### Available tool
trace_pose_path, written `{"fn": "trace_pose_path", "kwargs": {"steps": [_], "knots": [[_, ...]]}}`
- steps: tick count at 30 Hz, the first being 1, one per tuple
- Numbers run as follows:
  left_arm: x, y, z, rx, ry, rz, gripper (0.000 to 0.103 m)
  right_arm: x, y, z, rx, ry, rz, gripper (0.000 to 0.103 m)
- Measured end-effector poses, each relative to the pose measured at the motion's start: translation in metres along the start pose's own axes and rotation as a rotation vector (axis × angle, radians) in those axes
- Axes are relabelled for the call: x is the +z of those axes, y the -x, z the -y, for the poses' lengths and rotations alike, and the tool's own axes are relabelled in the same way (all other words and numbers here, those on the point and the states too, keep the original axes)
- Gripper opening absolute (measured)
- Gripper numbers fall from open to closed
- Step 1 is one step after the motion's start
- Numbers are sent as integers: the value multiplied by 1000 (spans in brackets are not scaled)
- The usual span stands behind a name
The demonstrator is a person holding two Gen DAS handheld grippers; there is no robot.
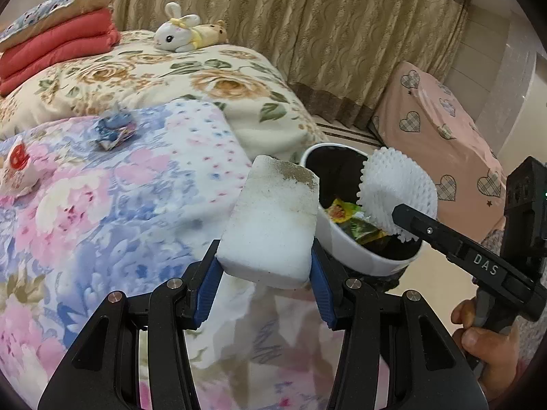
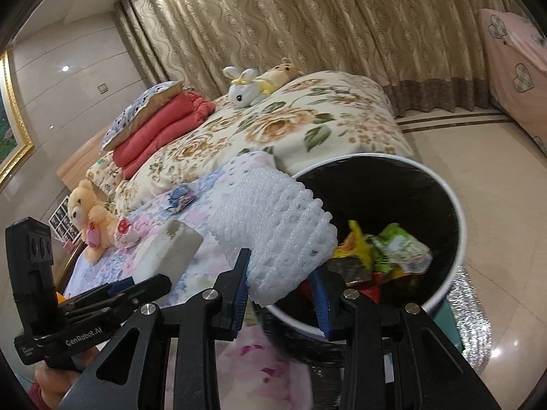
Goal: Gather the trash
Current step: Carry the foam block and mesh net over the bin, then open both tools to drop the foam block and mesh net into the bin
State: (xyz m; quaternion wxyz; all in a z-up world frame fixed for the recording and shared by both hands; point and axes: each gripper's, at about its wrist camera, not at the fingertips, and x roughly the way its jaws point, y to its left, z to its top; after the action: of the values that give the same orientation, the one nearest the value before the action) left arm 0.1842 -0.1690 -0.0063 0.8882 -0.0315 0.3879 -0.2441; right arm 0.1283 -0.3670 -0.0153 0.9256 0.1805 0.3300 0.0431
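Observation:
My left gripper [image 1: 265, 266] is shut on a white foam block [image 1: 273, 225] with a dirty top edge, held over the bed's edge beside the bin. The same foam block [image 2: 171, 246] shows at the left of the right wrist view. My right gripper [image 2: 280, 283] is shut on a white foam fruit net [image 2: 277, 225], which hangs at the bin's near rim; the fruit net [image 1: 393, 188] sits over the bin's mouth in the left wrist view. The white bin [image 2: 458, 218] with a black liner holds yellow and green wrappers [image 2: 379, 249]. A crumpled blue wrapper [image 1: 114, 131] and a red-and-white wrapper [image 1: 18, 171] lie on the floral quilt.
The bed [image 1: 143, 82] carries folded red blankets [image 1: 54, 54], a pillow and a plush rabbit [image 1: 177, 30]. A teddy bear [image 2: 87, 215] sits at the bed's far side. A pink heart-print cover [image 1: 441, 136] stands right of the bin. Curtains hang behind; tiled floor [image 2: 478, 164] lies right of the bed.

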Motion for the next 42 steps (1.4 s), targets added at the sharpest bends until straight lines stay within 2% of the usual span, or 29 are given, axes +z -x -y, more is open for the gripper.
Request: {"fn": "trace_pose_path", "kwargs": {"steps": [19, 42], "knots": [[15, -20, 46, -41, -85, -19, 48, 10, 13, 46, -74, -47, 2, 34], [26, -49, 78, -58, -152, -64, 48, 27, -1, 67, -101, -40, -35, 37]]}}
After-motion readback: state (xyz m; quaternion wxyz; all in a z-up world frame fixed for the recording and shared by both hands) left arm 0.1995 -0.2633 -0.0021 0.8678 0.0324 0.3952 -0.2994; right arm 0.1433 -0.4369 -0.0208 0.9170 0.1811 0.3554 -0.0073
